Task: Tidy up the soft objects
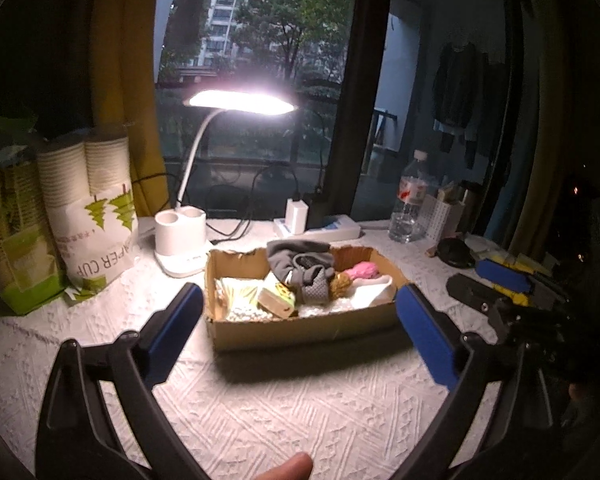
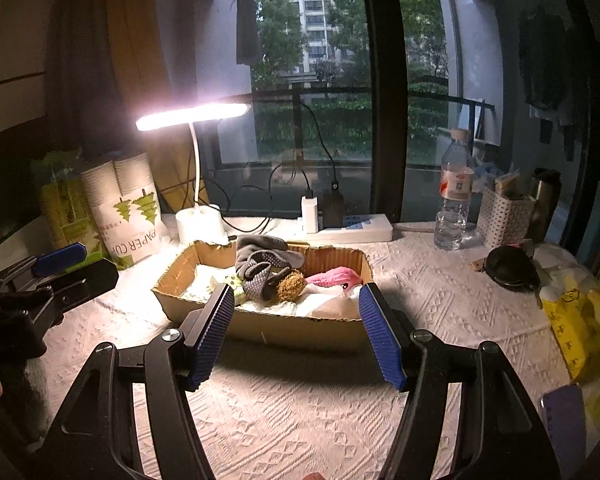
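A shallow cardboard box (image 1: 300, 330) sits on the white textured tablecloth and also shows in the right wrist view (image 2: 300, 330). It holds soft things: grey socks (image 1: 300, 264) (image 2: 260, 264), a brown pompom (image 1: 341, 284) (image 2: 290, 284), a pink plush piece (image 1: 362, 270) (image 2: 334, 276) and white cloth (image 1: 374, 292) (image 2: 324, 304). My left gripper (image 1: 300, 320) is open and empty, just in front of the box. My right gripper (image 2: 296, 328) is open and empty at the box's near wall. Each gripper shows in the other's view, the right (image 1: 500, 280) and the left (image 2: 60, 258).
A lit desk lamp (image 1: 240, 104) stands behind the box with a power strip (image 1: 320, 230) and cables. Paper cup packs (image 1: 96, 208) stand at the left. A water bottle (image 2: 454, 196), a white basket (image 2: 504, 212), a black pouch (image 2: 510, 266) and a yellow bag (image 2: 580, 320) lie at the right.
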Tool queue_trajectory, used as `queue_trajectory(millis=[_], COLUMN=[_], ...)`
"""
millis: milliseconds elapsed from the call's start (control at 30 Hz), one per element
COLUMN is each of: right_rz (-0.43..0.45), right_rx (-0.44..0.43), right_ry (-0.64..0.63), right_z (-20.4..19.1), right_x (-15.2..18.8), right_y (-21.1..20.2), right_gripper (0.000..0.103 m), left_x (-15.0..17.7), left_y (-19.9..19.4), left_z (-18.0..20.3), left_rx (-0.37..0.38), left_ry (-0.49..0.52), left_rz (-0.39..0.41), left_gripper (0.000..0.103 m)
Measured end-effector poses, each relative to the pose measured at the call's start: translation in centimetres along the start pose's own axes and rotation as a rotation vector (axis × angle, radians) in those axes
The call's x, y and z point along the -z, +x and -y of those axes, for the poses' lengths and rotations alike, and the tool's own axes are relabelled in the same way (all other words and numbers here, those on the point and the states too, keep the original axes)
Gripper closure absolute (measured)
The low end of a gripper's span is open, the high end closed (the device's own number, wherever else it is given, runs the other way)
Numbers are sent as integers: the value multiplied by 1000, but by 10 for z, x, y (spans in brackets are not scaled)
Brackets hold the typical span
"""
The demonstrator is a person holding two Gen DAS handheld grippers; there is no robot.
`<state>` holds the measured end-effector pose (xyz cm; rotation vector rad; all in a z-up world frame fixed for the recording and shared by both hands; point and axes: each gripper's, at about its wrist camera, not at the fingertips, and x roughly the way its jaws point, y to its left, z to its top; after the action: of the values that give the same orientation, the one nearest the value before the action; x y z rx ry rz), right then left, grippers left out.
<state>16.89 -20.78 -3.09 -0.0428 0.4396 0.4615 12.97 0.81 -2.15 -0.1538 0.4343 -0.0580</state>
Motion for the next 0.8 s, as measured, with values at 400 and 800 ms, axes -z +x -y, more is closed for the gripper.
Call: queue_trajectory(millis=[400, 800], right_rz=[69, 150], right_rx=[19, 42], right_ry=[-21, -30], right_z=[-7, -10], right_x=[-18, -47], right_y=[-49, -84], right_gripper=[20, 20], left_x=[-18, -46], left_y=[-41, -72], left_z=[19, 23], left_rx=[-47, -77], left_ry=[52, 71], left_rz=[72, 149], left_gripper=[1, 1])
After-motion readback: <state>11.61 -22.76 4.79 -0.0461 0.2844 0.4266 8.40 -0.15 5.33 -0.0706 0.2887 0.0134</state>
